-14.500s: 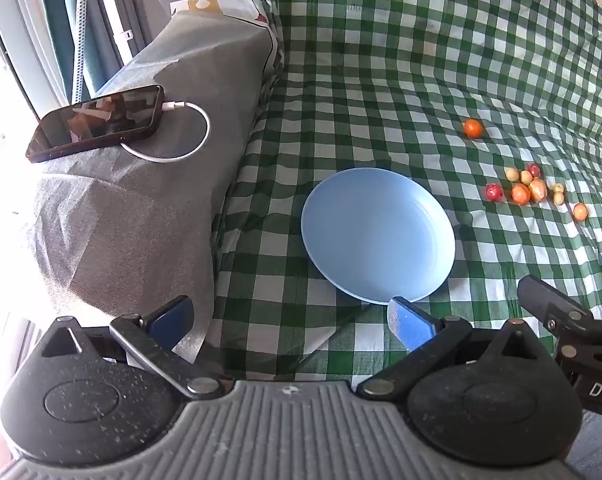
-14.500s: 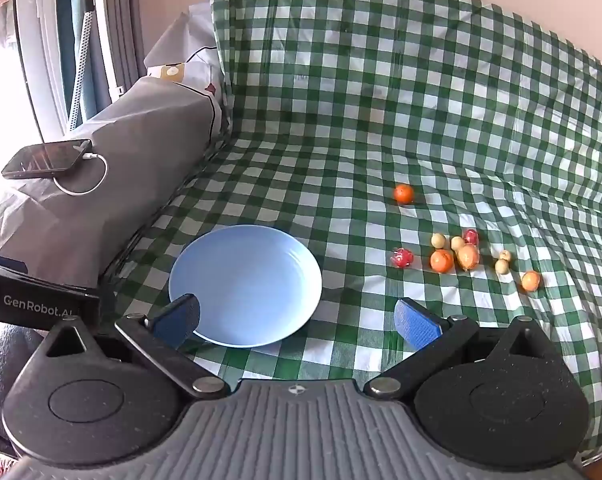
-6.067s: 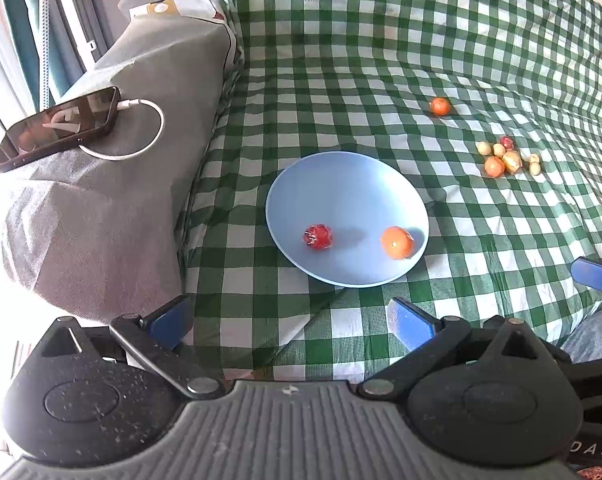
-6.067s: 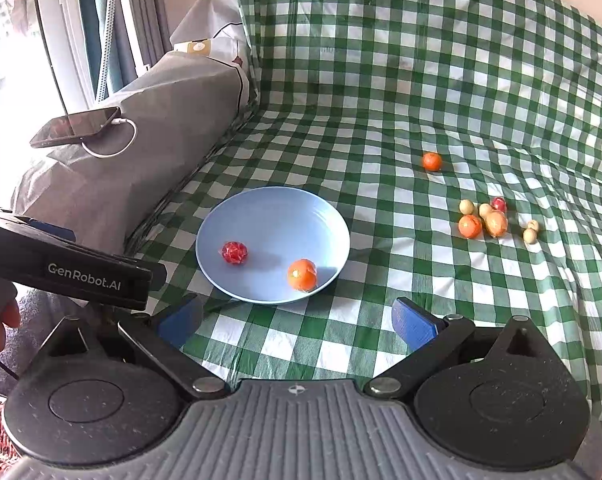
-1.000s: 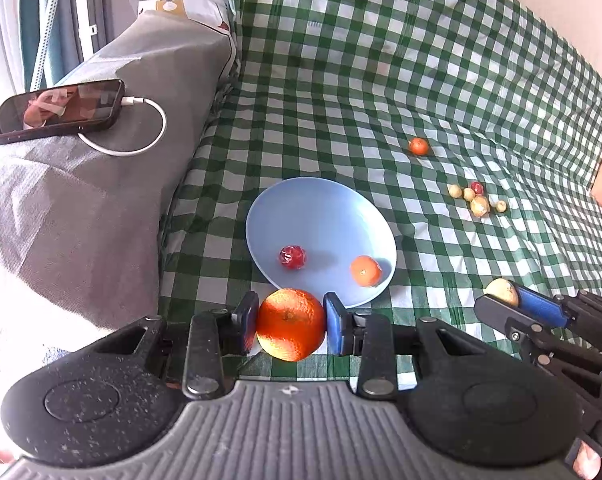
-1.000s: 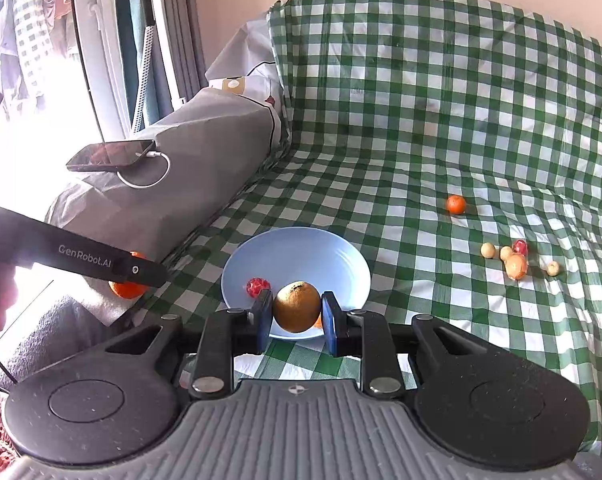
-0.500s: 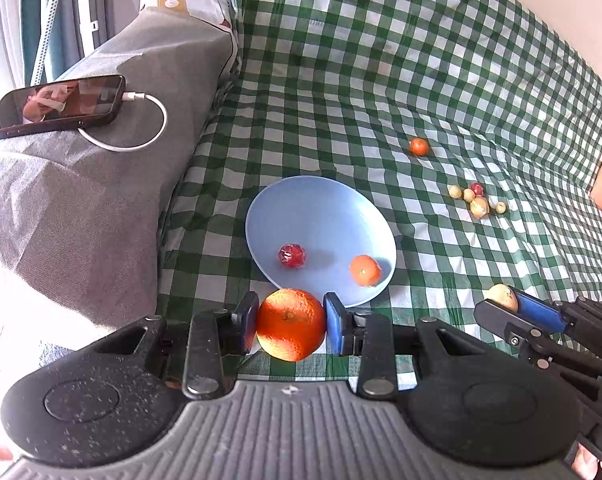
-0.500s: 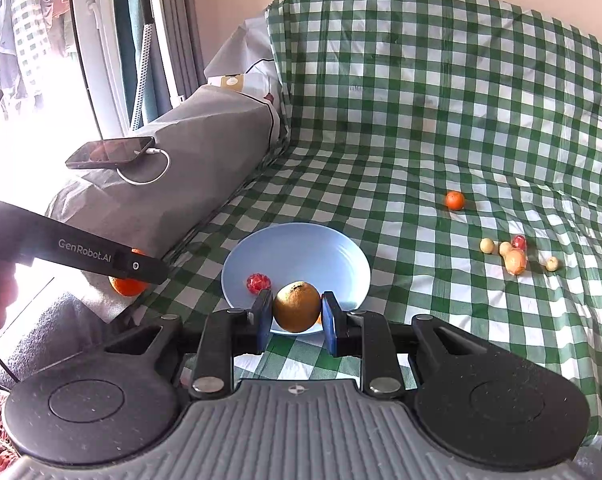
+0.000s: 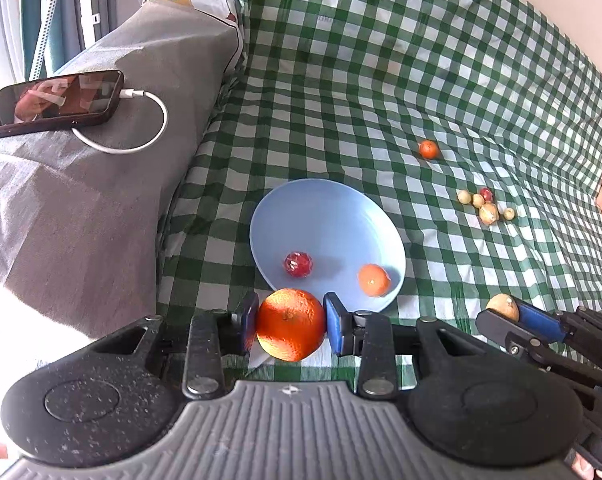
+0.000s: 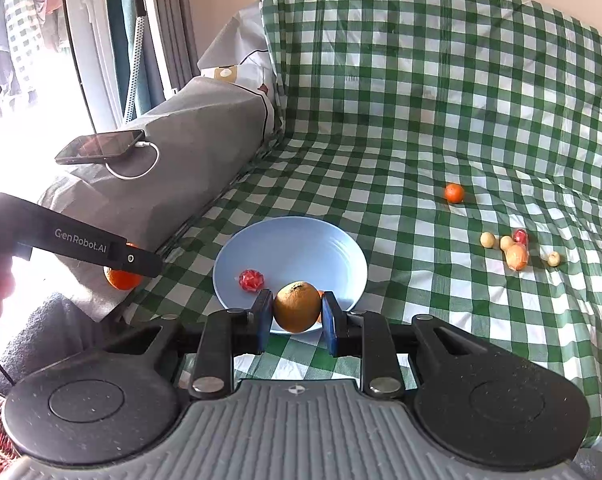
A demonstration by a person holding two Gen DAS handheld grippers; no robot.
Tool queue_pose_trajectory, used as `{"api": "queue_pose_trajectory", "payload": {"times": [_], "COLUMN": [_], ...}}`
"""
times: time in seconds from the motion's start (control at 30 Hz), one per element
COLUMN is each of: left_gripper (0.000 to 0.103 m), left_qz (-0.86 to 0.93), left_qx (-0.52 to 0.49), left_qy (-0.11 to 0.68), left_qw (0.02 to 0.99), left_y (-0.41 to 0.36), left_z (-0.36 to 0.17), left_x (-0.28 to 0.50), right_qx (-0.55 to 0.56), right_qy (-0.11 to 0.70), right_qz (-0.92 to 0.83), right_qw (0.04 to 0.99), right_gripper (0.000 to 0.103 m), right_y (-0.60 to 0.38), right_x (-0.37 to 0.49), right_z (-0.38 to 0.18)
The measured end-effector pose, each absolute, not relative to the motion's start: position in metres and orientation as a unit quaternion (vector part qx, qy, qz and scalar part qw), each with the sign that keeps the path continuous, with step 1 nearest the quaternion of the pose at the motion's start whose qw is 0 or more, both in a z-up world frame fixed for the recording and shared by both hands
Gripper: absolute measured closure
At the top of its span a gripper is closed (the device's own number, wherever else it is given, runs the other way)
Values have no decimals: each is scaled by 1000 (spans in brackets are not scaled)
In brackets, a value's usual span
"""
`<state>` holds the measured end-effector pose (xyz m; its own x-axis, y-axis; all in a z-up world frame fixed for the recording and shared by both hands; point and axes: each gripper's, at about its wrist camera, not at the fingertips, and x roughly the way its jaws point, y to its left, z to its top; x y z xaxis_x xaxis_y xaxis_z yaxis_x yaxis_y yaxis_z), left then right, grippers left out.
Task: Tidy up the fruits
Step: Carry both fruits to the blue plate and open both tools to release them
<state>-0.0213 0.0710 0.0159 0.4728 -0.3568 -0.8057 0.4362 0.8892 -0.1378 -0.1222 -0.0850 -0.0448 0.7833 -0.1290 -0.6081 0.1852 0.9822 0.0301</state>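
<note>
A green-and-white checked cloth [image 10: 421,128] covers the surface and rises behind it as a backrest; to the left sits a grey-covered bulk [image 9: 81,184] bearing a phone [image 9: 53,104] on a white charging cable [image 9: 141,136].

The left tool [image 9: 291,324] is clenched on a large orange [image 9: 289,325], held across its widest part, just short of the near rim of the blue plate [image 9: 325,208]. The right tool [image 10: 297,314] is clenched on a brown-yellow round fruit [image 10: 297,307], likewise at its equator, in front of the plate's near edge.

On the plate ahead lie a red fruit [image 9: 297,265] and a small orange fruit [image 9: 374,280], apart from each other. Further ahead and to the right, a lone small orange fruit [image 9: 428,149] and a cluster of small fruits [image 9: 486,205] rest on the cloth.

Assessment: both held fruits appear firm and round, hence liable to roll on release; the orange looks the heavier. Low, gentle release onto the plate's flat centre is advised. The small cluster likely needs light grip pressure.
</note>
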Motion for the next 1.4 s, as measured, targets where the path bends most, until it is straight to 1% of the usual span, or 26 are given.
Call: {"api": "queue_pose_trajectory", "payload": {"times": [0.43, 0.97, 1.27, 1.33, 1.37, 1.4], "left_gripper": [64, 64, 64, 57, 41, 19], "left_qz": [-228, -211, -207, -210, -212, -214], "left_qx": [55, 99, 114, 112, 110, 107], "left_qy": [460, 484, 496, 486, 480, 473], "left_qw": [856, 844, 835, 841, 844, 848], "left_y": [47, 13, -8, -5, -4, -4], "left_z": [0, -51, -75, -73, -71, -67], "left_x": [16, 74, 98, 98, 97, 96], "right_qx": [36, 25, 13, 12, 12, 11], "right_qy": [340, 391, 408, 409, 411, 412], "right_qz": [-71, -63, -63, -57, -54, -50], "right_qw": [937, 918, 911, 911, 910, 910], "right_gripper": [76, 76, 76, 76, 76, 75], "right_y": [-93, -111, -123, -125, -126, -126], "right_x": [-76, -16, 17, 21, 23, 24], "right_z": [-62, -106, -130, -131, -130, -129]}}
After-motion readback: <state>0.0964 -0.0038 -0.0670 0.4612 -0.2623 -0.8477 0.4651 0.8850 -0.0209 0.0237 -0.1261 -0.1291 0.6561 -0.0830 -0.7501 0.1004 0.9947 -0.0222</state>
